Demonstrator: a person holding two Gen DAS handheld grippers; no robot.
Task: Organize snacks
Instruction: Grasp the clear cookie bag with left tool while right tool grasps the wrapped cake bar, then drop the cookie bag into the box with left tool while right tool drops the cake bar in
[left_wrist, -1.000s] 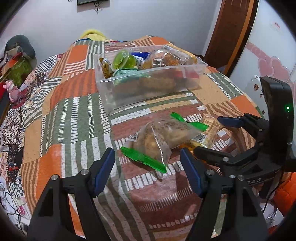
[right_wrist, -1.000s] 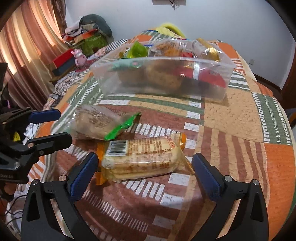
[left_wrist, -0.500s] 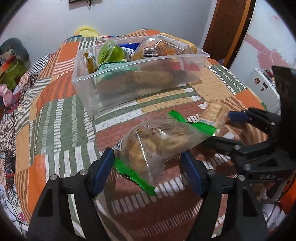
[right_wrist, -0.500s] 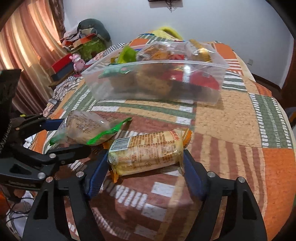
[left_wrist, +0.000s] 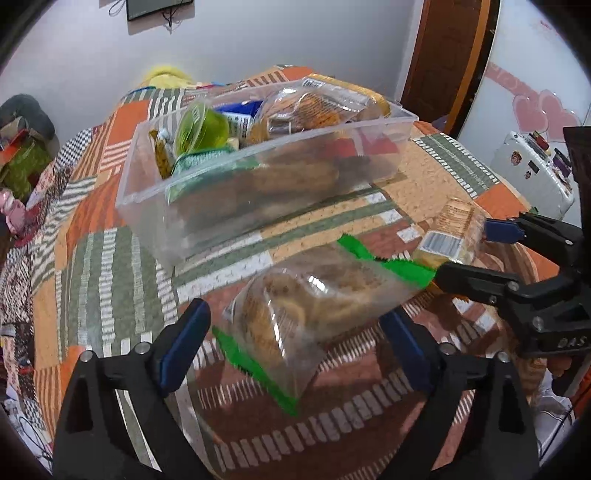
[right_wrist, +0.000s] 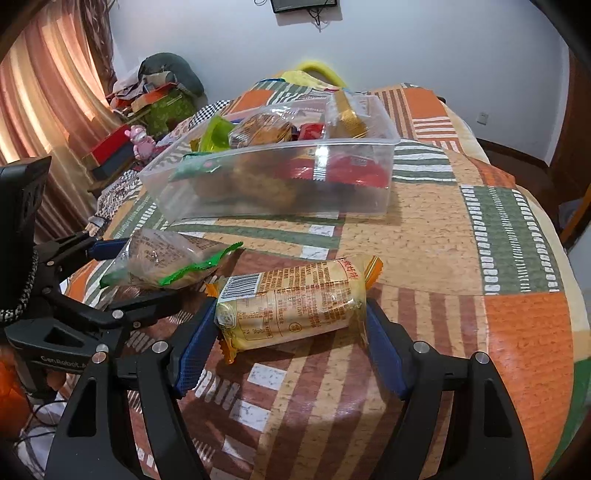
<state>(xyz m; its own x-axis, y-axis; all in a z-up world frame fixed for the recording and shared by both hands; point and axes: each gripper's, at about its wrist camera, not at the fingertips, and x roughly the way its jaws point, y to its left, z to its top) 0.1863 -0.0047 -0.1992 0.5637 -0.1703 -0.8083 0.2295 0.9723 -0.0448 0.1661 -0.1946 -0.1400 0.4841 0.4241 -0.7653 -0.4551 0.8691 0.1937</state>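
Note:
A clear cookie bag with green edges (left_wrist: 314, 314) sits between the fingers of my left gripper (left_wrist: 295, 317). Its jaws are opening, and a gap shows beside the left pad. In the right wrist view the same bag (right_wrist: 166, 258) rests between the left gripper's (right_wrist: 140, 271) fingers. My right gripper (right_wrist: 291, 314) is shut on a yellow cracker pack (right_wrist: 291, 306), pads pressing on both ends, a little above the bed cover. The left wrist view shows that pack (left_wrist: 450, 229) in the right gripper (left_wrist: 469, 249). A clear plastic bin (left_wrist: 236, 158) with several snacks stands just beyond, seen as the bin (right_wrist: 277, 147).
Everything lies on a patchwork bed cover (right_wrist: 424, 221) in orange, green and brown. A curtain (right_wrist: 37, 110), a pile of clothes and boxes (right_wrist: 155, 99) and a pink toy (right_wrist: 140, 142) are at the left. A brown door (left_wrist: 450, 55) and a white case (left_wrist: 532, 173) stand at the right.
My right gripper closed on the yellow pack and raised it. My left gripper closed around the cookie bag, carried it toward the bin, then widened its jaws.

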